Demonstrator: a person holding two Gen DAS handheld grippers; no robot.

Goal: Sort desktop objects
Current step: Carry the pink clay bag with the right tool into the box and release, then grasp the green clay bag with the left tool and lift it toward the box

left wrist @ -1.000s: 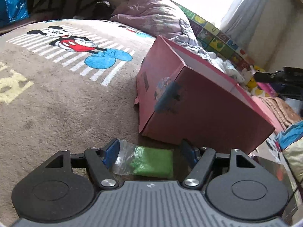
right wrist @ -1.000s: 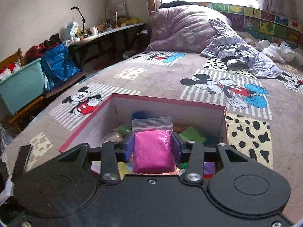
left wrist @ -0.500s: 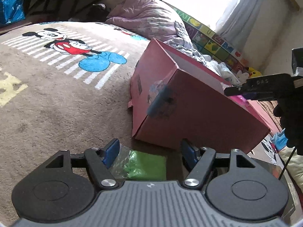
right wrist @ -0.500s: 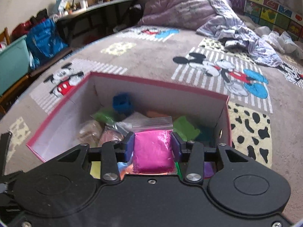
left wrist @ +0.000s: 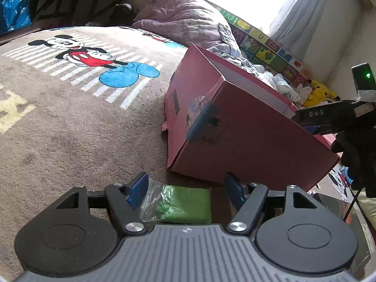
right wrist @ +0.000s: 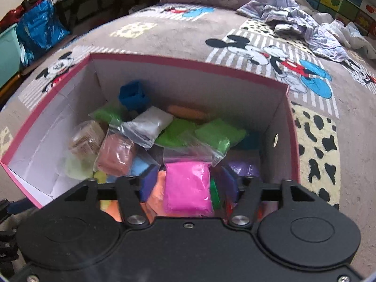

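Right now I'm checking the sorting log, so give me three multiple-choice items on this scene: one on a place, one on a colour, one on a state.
1. Where is the green clay packet in clear plastic?
A in the box
B on the carpet by the box
C on the quilt

2. What colour packet lies between the right gripper fingers?
A magenta
B white
C blue

3. The pink cardboard box is:
A lidded
B empty
C open, holding packets

Answers: B, it lies on carpet between the left gripper fingers; A, the magenta packet lies there as the jaws open; C, packets visible inside.

Pink clay bag (right wrist: pixel 188 188): clear zip pouch, lower centre of frame, atop other bagged clays inside pink cardboard box (right wrist: pixel 188 62). Green clay bag (left wrist: pixel 185 203): flat on carpet, bottom centre, just before box (left wrist: pixel 246 136).
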